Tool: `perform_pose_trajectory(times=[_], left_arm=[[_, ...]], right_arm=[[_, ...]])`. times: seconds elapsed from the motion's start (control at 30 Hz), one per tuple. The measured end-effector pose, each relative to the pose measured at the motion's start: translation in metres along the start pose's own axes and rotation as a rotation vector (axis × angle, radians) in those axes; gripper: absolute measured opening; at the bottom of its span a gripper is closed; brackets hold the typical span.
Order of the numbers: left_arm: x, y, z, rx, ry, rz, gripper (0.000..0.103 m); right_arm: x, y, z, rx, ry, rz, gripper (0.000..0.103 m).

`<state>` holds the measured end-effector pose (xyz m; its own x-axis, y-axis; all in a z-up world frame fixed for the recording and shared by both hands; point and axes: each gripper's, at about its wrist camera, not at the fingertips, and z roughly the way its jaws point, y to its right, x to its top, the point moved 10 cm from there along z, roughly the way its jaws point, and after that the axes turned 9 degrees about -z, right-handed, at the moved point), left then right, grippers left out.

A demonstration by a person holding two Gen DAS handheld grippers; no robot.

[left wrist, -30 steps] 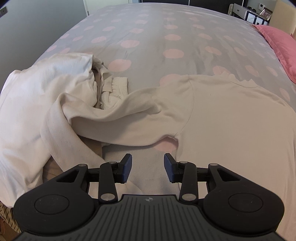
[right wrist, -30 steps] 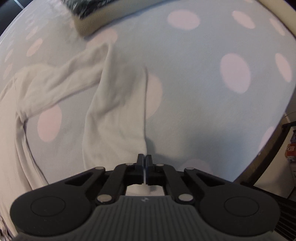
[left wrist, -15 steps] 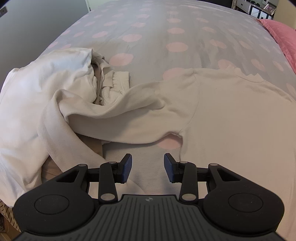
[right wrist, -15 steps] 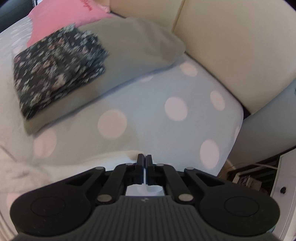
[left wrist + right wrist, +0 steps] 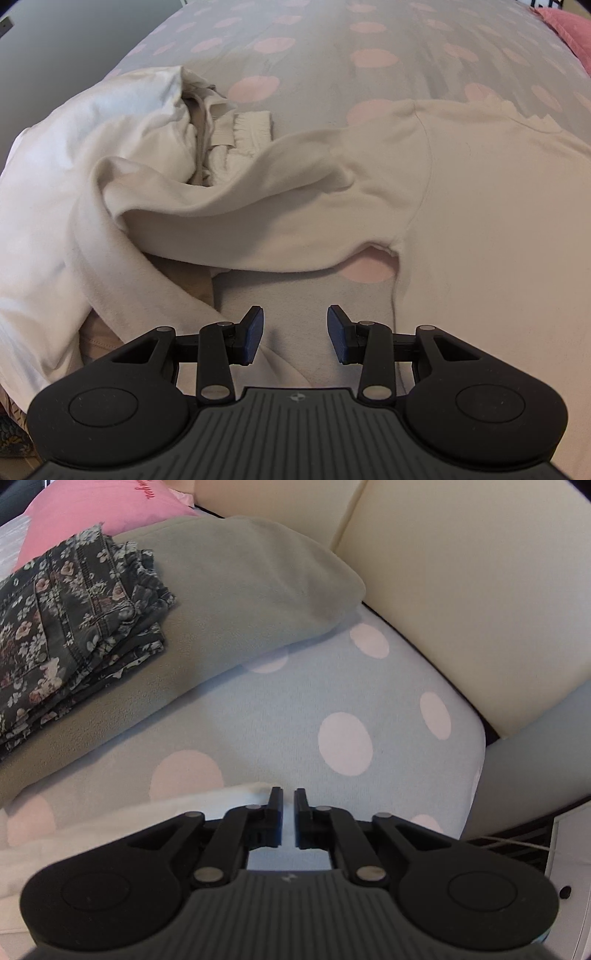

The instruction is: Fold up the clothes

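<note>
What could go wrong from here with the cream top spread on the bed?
1. The top's sleeve lies draped over a heap of other white clothes; the open left tool might pinch both layers.
2. The right tool is opening with nothing visibly between its pads, right beside a white cloth edge near the spotted bedspread's corner; that edge could slide off.

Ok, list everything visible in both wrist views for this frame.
cream long-sleeved top: one, spread flat, right of left view, sleeve draped leftward
white garment pile: one heap, left of left view
floral folded garment: one, dark grey, on the grey pillow
grey pillow: one, by the headboard
pink pillow: one, behind it
headboard: cream, padded
bedspread: pale blue-grey, pink dots
left claw: open, empty
right claw: jaws opening, nothing between them
</note>
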<state>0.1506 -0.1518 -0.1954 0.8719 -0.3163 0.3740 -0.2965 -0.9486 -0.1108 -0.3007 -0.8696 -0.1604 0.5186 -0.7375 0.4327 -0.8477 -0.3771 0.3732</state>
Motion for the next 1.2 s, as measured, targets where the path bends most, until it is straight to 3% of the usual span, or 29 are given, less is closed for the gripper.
perform_pose_trajectory(times=[0.03, 0.07, 0.23, 0.37, 0.53, 0.73, 0.8, 0.9, 1.0, 1.2], left_arm=[[-0.001, 0.004, -0.001, -0.008, -0.002, 0.012, 0.036], [-0.003, 0.007, -0.003, -0.019, -0.001, 0.025, 0.036], [-0.022, 0.025, -0.016, -0.08, -0.01, 0.084, 0.04], [-0.05, 0.04, -0.028, -0.139, -0.05, 0.154, 0.04], [-0.097, 0.053, -0.042, -0.185, -0.119, 0.314, 0.041], [-0.156, 0.043, -0.038, -0.152, -0.212, 0.5, 0.041], [-0.17, 0.04, -0.035, -0.151, -0.247, 0.529, 0.041], [-0.186, 0.043, -0.033, -0.181, -0.277, 0.557, 0.041], [-0.195, 0.046, -0.031, -0.182, -0.275, 0.587, 0.041], [-0.2, 0.045, -0.031, -0.173, -0.287, 0.59, 0.041]], right_arm=[[0.0, -0.003, -0.002, -0.007, 0.01, -0.009, 0.023], [0.0, -0.008, -0.006, 0.006, 0.026, -0.022, 0.027], [-0.011, -0.048, -0.039, 0.123, 0.065, -0.11, 0.027], [-0.048, -0.099, -0.072, 0.272, 0.03, -0.193, 0.028], [-0.111, -0.163, -0.119, 0.465, -0.019, -0.37, 0.032], [-0.197, -0.208, -0.158, 0.617, -0.13, -0.556, 0.034], [-0.225, -0.217, -0.164, 0.643, -0.18, -0.601, 0.034], [-0.259, -0.222, -0.168, 0.641, -0.185, -0.688, 0.037], [-0.276, -0.217, -0.159, 0.61, -0.195, -0.731, 0.039], [-0.306, -0.218, -0.154, 0.643, -0.27, -0.797, 0.042]])
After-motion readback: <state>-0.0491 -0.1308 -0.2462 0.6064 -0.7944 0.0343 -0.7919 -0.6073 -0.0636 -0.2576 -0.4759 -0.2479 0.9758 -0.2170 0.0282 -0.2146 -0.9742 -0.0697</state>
